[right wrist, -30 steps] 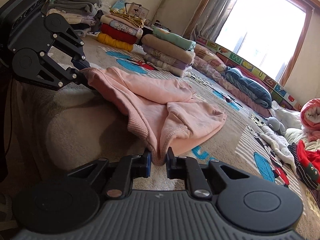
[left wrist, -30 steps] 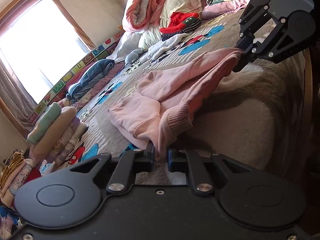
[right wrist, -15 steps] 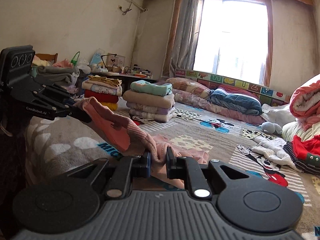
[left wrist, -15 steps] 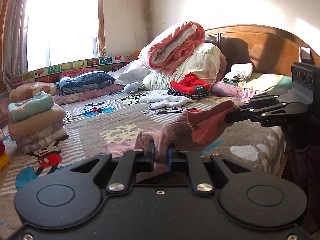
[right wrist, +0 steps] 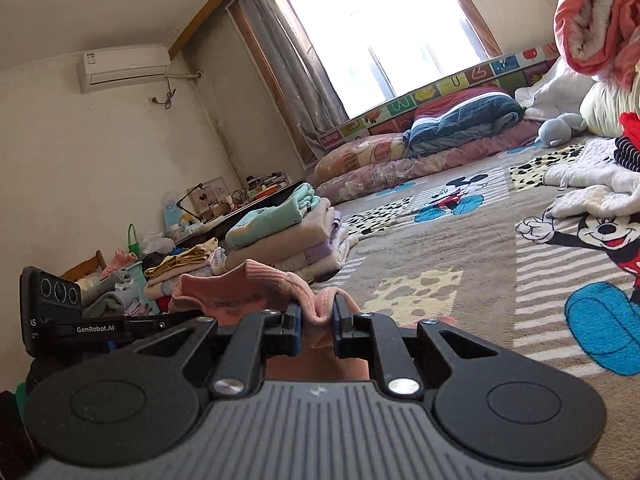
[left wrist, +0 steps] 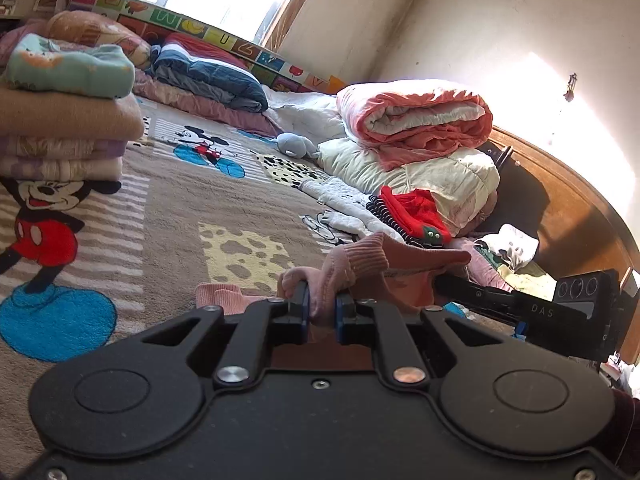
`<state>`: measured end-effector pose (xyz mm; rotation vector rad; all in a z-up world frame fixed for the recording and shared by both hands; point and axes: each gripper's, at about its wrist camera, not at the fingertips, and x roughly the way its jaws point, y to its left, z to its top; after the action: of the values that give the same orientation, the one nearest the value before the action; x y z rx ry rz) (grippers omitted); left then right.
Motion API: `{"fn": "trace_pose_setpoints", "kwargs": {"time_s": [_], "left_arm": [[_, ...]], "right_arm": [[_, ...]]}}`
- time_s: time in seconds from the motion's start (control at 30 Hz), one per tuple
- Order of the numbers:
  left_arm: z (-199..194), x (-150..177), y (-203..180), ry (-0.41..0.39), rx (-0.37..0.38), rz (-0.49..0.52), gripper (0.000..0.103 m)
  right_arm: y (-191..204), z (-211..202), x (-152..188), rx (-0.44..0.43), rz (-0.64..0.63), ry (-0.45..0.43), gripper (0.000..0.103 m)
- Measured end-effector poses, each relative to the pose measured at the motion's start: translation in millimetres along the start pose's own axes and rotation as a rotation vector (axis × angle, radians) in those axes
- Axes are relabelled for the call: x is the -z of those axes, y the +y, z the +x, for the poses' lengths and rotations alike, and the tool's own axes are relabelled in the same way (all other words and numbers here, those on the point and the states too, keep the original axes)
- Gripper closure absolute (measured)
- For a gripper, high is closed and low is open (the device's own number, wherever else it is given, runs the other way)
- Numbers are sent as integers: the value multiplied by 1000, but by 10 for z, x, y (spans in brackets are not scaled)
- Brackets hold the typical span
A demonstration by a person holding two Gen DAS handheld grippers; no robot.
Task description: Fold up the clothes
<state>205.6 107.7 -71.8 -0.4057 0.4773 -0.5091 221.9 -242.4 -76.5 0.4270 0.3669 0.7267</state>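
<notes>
Sunlit and cluttered, the bed (left wrist: 168, 216) carries a Mickey Mouse blanket with a stack of folded clothes (left wrist: 64, 120) at its edge. Low over the blanket, the pink sweater (left wrist: 360, 264) hangs bunched between 2 grips: the left hand-held gripper (left wrist: 321, 312) pinches its ribbed hem, and the right hand-held gripper (right wrist: 316, 326) clamps another fold of it.
</notes>
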Motion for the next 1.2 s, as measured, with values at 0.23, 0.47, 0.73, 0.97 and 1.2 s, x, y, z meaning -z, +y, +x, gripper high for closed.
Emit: {"fn": "trace_pose_setpoints", "kwargs": {"time_s": [0.23, 0.47, 0.73, 0.97, 1.2], "left_arm": [[322, 33, 379, 60, 29, -157, 93], [440, 57, 633, 78, 19, -239, 59], [473, 61, 605, 51, -42, -194, 88], [524, 9, 791, -6, 114, -411, 101], [686, 62, 1056, 23, 82, -528, 101]], "right_arm": [[-487, 366, 41, -12, 196, 33, 83], [-787, 469, 169, -15, 305, 62, 63], [-711, 597, 236, 30, 221, 108, 60], [-792, 547, 182, -55, 298, 42, 96], [-1236, 580, 277, -65, 528, -5, 96]]}}
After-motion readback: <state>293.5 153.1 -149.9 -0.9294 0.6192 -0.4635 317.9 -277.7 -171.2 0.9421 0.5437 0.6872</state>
